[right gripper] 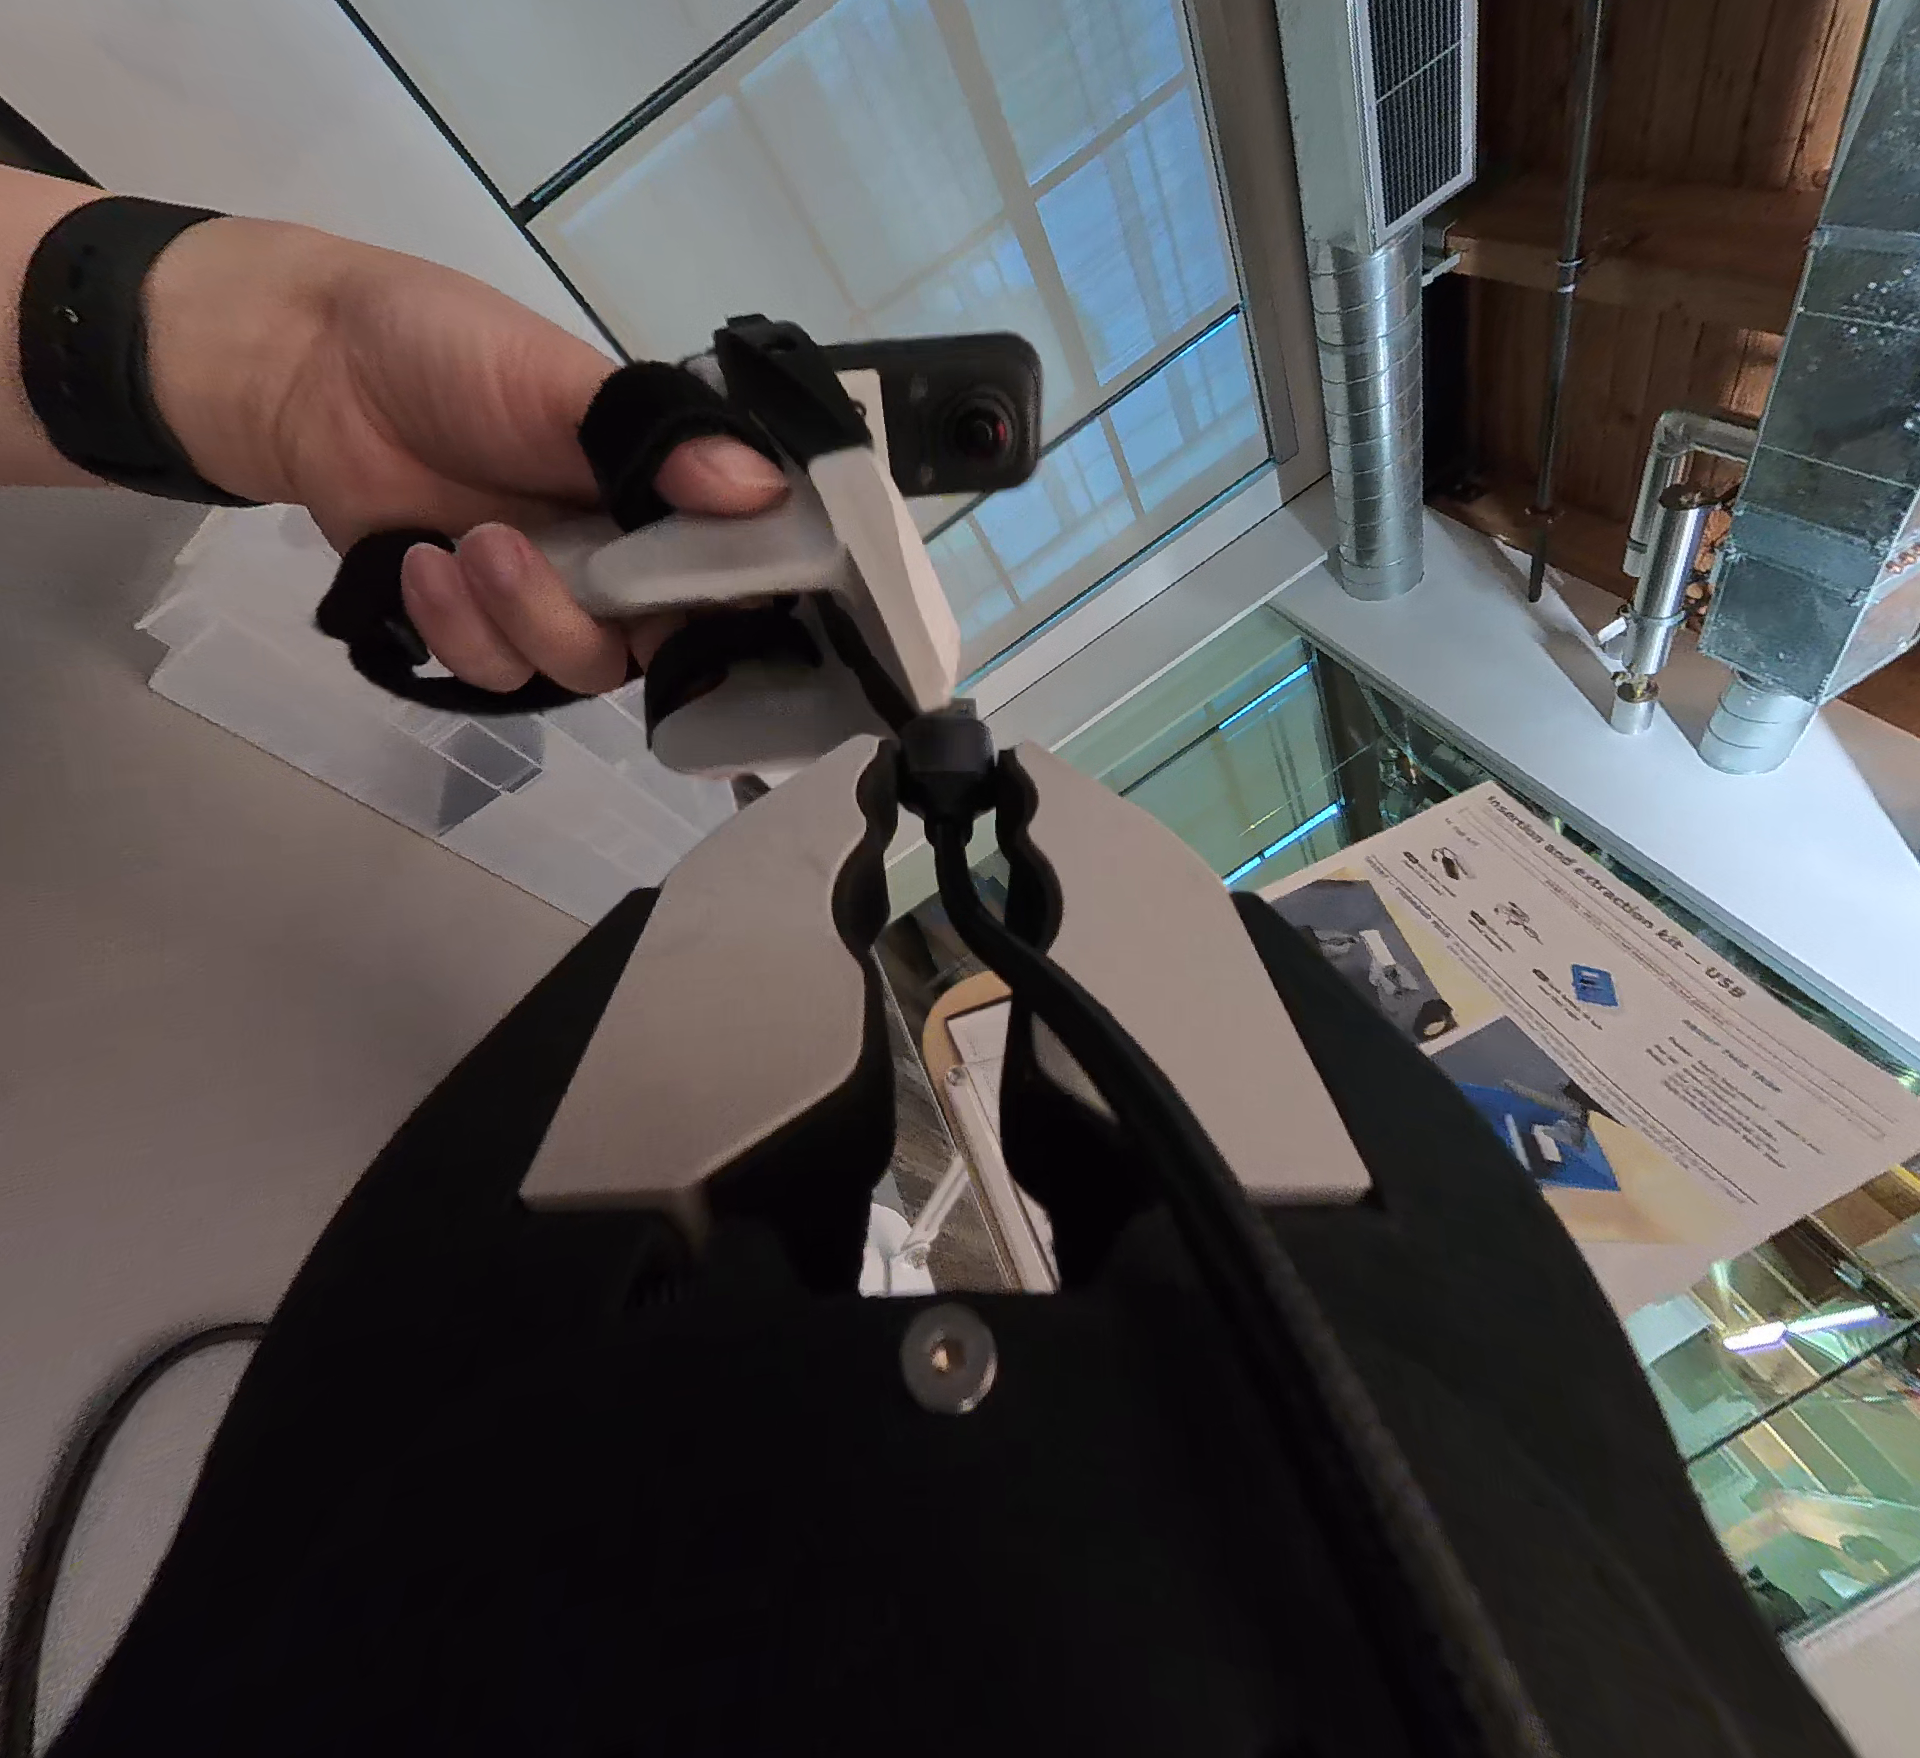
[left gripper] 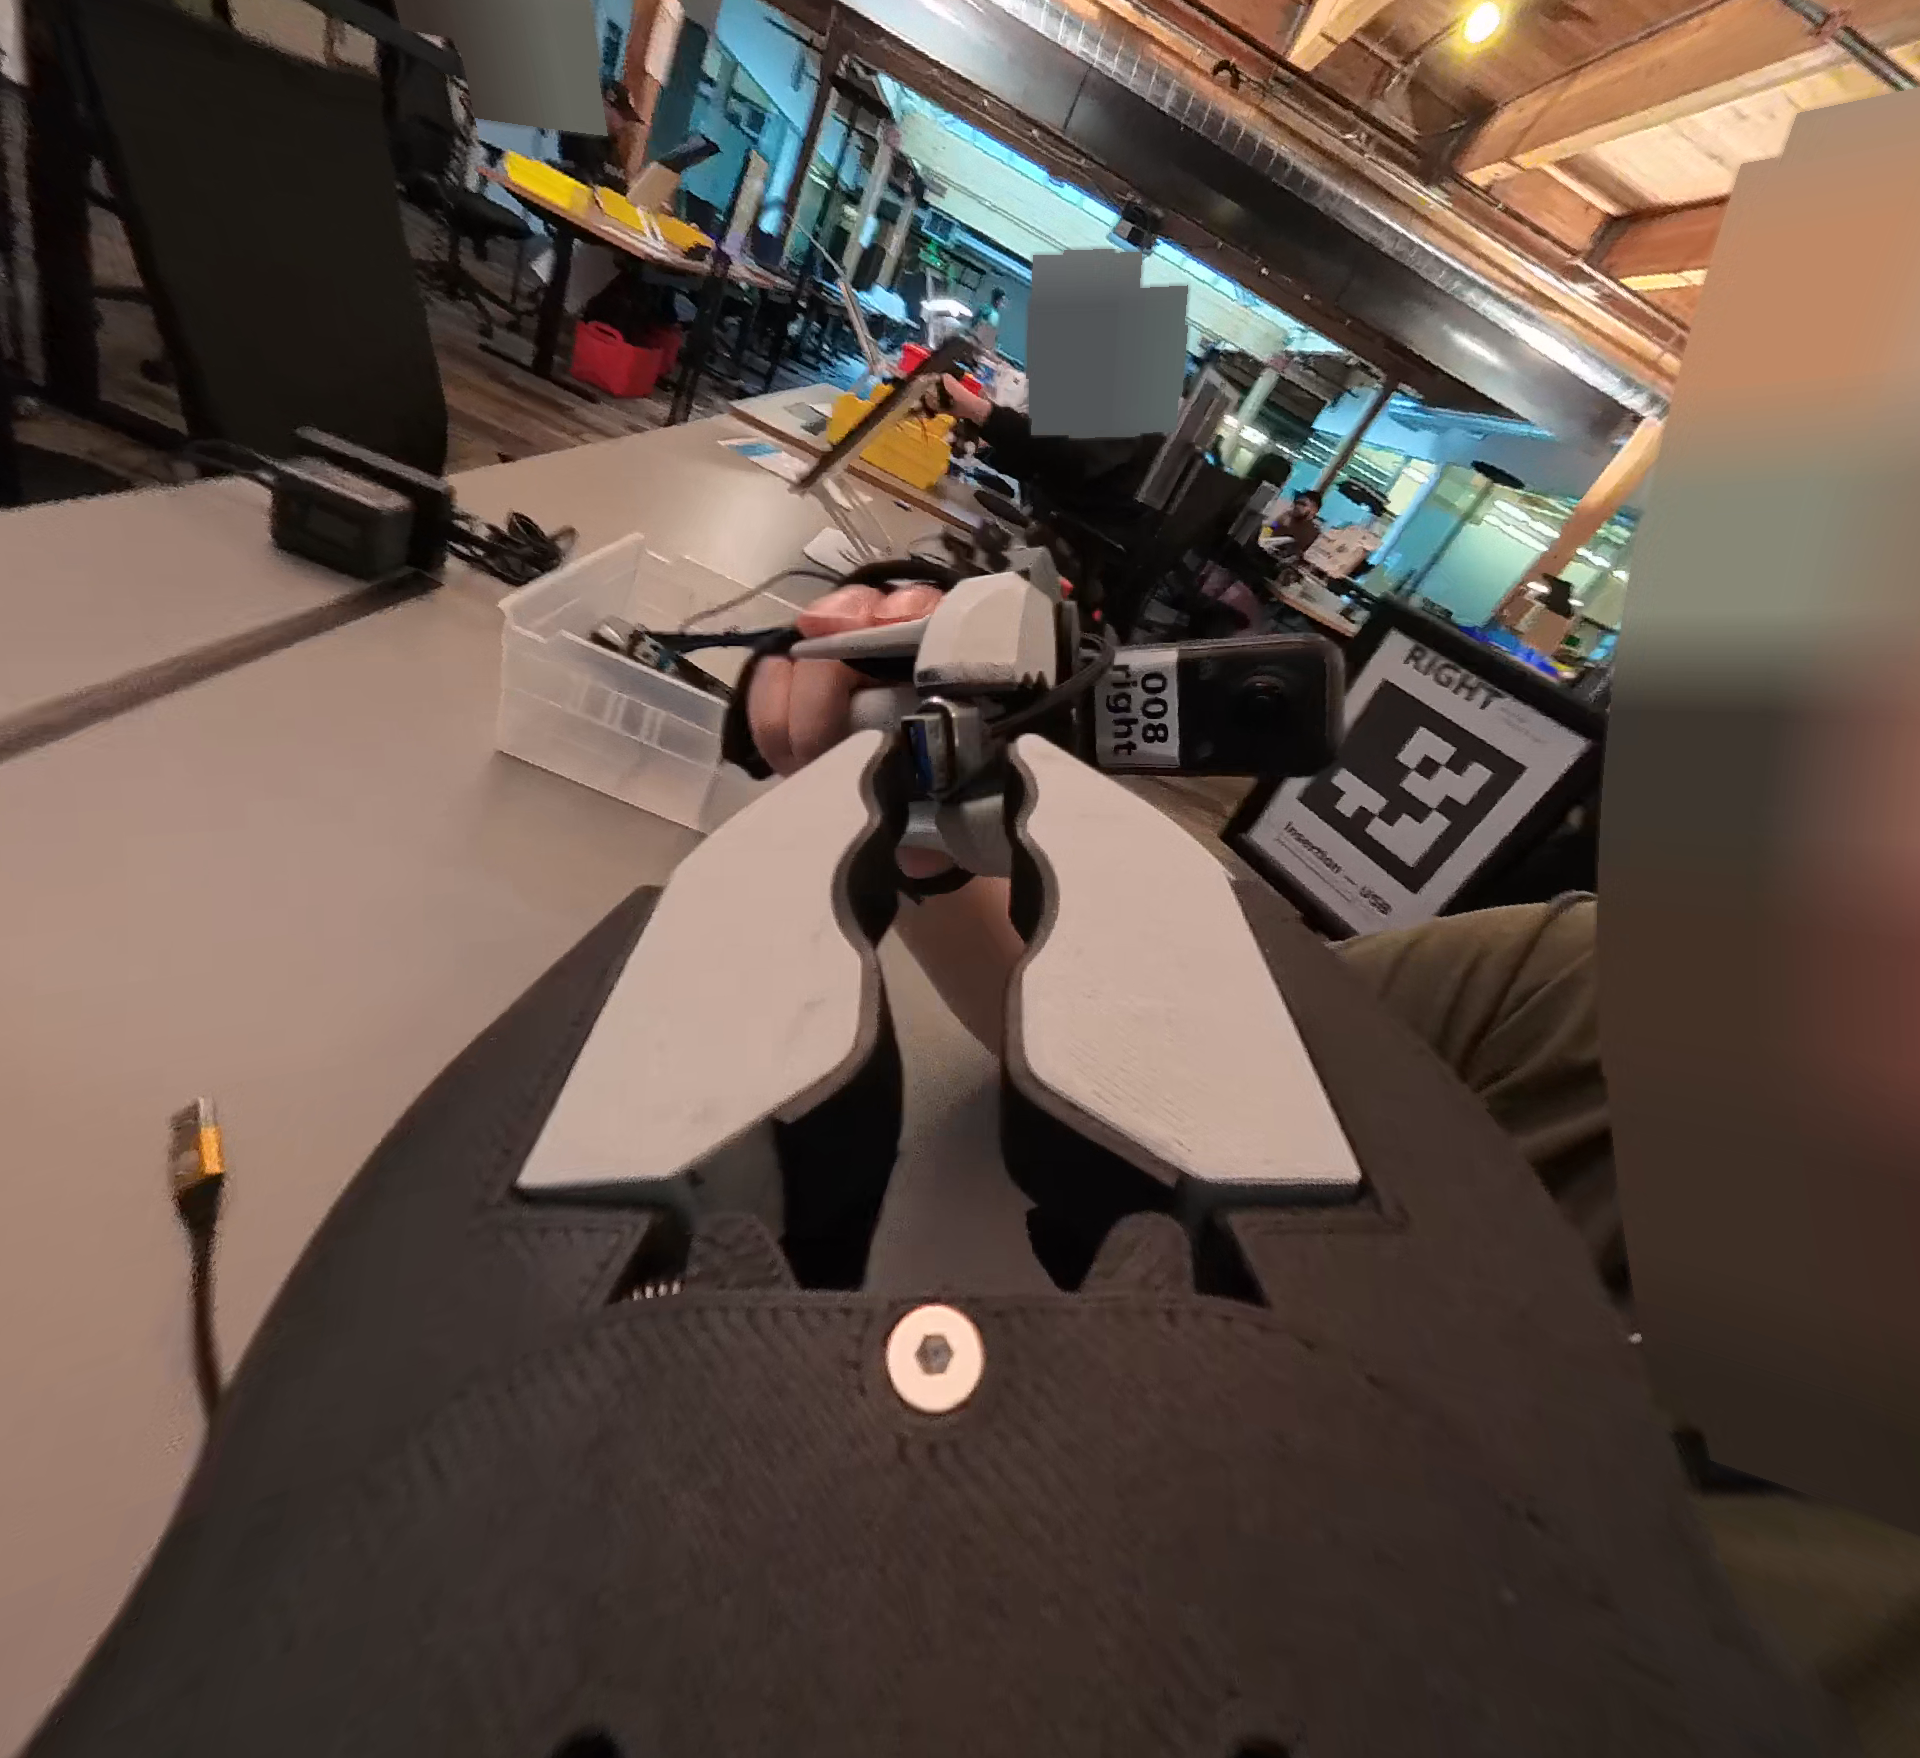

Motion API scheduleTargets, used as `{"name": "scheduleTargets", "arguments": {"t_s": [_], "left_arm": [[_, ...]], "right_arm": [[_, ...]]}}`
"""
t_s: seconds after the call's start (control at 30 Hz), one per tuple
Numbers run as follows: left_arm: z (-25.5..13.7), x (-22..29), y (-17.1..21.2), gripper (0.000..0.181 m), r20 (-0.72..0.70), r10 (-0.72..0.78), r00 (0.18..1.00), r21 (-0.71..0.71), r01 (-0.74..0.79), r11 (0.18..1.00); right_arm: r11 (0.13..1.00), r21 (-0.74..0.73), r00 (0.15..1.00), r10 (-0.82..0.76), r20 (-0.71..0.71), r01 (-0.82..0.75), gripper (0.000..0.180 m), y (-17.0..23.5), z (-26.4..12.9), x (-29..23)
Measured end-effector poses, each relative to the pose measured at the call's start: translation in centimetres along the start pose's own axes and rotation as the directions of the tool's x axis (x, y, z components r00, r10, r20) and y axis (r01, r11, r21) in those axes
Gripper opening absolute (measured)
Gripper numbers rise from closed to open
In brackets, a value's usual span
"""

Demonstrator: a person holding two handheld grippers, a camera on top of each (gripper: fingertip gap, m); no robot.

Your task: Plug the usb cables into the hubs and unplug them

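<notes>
A black USB cable with a silver, blue-lined plug [left gripper: 932, 740] is held in the air between my two grippers, which face each other. My right gripper [right gripper: 943, 758] is shut on the plug's black body [right gripper: 941, 750], and the cable [right gripper: 1091, 1012] trails back under it. My left gripper [left gripper: 943, 758] has its pads closed around the plug's metal end, with the plug's open face towards its camera. The right gripper [left gripper: 966, 732], turned a quarter turn, also shows in the left wrist view, and the left gripper [right gripper: 935, 709] shows in the right wrist view. No hub is clearly in view.
A second cable with a yellow-banded plug [left gripper: 195, 1152] lies on the grey table [left gripper: 260, 825] at the left. A clear plastic bin [left gripper: 613, 669] holding dark parts and wires stands behind. A framed marker sign [left gripper: 1413, 794] stands at the right, a printed sheet [right gripper: 1621, 1012] beside it.
</notes>
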State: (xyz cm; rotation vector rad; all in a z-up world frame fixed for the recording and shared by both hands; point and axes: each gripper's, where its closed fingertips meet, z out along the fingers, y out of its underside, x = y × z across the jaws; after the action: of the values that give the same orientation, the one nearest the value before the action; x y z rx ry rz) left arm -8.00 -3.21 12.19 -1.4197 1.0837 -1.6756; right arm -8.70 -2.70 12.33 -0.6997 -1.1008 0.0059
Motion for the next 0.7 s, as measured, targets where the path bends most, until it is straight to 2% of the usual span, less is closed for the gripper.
{"name": "scheduleTargets", "arguments": {"t_s": [0.1,0.17,0.27,0.33,0.47,0.6,0.7], "left_arm": [[-2.4,-0.5,-3.0,0.025,0.098,0.082,0.992,0.165,-0.098,0.982],[-4.4,-2.7,-3.6,0.028,0.280,0.153,0.948,0.195,-0.212,0.958],[-7.5,-8.7,-0.6,0.048,0.599,0.240,0.764,0.037,-0.326,0.945],[-9.0,-11.9,2.2,0.052,0.691,0.283,0.665,-0.039,-0.358,0.933],[-9.8,-18.4,6.7,0.064,0.734,0.303,0.608,-0.152,-0.288,0.946],[-9.0,-22.8,10.1,0.070,0.692,0.228,0.685,-0.181,-0.141,0.973],[-7.9,-24.7,12.7,0.074,0.636,0.259,0.727,-0.302,-0.074,0.950]], "right_arm": [[1.000,-0.010,0.999,0.006,-0.050,-0.006,0.018,0.1,-0.9,1.7],[1.000,-0.004,0.996,0.022,-0.088,-0.023,0.018,-0.2,-1.8,3.3],[0.999,0.019,0.989,0.033,-0.142,-0.030,0.018,-1.1,-3.4,5.5],[0.999,0.038,0.983,0.041,-0.180,-0.034,0.018,-1.8,-4.4,6.9],[0.995,0.087,0.972,0.070,-0.223,-0.052,0.018,-2.9,-5.9,8.5],[0.995,0.085,0.972,0.070,-0.226,-0.052,0.018,-3.0,-6.3,8.9],[0.995,0.080,0.972,0.070,-0.226,-0.053,0.018,-2.8,-6.5,9.0]]}}
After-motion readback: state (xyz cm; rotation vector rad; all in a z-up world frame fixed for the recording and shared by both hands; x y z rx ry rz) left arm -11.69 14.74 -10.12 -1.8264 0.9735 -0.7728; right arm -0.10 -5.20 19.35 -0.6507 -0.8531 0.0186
